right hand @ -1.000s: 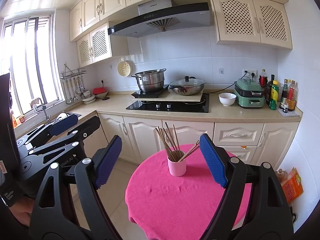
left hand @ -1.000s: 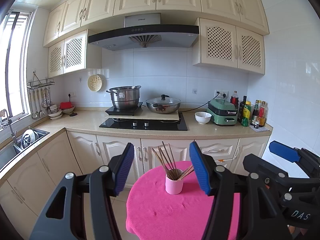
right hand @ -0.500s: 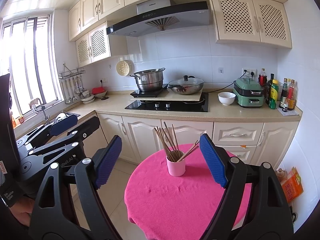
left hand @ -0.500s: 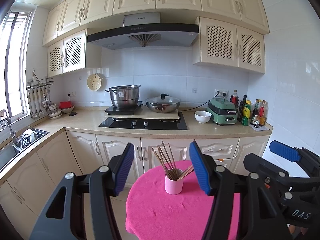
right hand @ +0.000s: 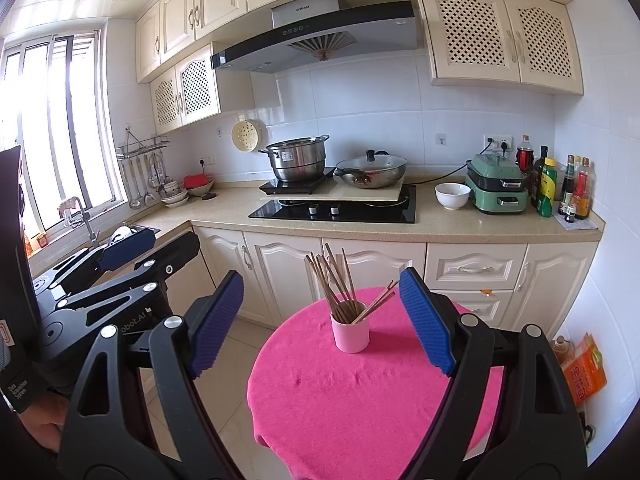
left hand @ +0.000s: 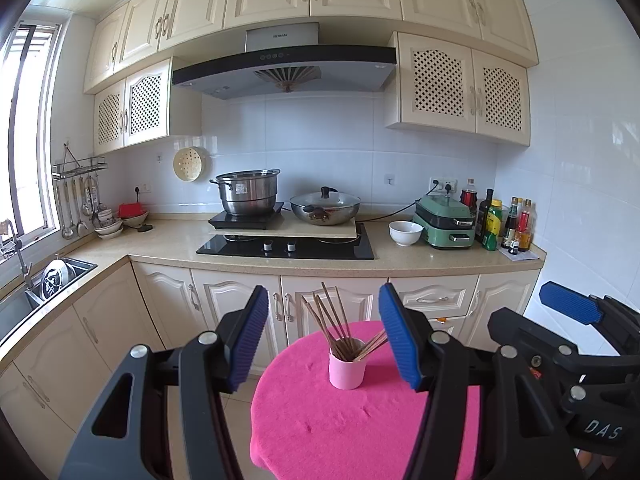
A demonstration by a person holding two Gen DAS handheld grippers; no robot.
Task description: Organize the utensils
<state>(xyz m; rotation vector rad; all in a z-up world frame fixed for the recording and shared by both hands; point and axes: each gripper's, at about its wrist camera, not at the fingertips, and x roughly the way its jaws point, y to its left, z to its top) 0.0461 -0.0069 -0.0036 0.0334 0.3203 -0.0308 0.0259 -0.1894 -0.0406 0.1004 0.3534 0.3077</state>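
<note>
Both grippers hang in the air on the near side of a round table draped in a pink cloth (right hand: 360, 400), and both are spread wide with nothing between the blue pads. The left gripper (left hand: 323, 336) and the right gripper (right hand: 321, 320) each frame the same target: a small pink cup (right hand: 350, 336) standing upright toward the far side of the cloth. Wooden chopsticks (right hand: 334, 284) are all in that cup, most leaning left in a bunch, a couple splayed out to the right. None lie loose on the cloth. So the sticks sit gathered in their holder, which fits a tidy finish, or a bundle about to be pulled and sorted. Neither gripper is near the cup.
</note>
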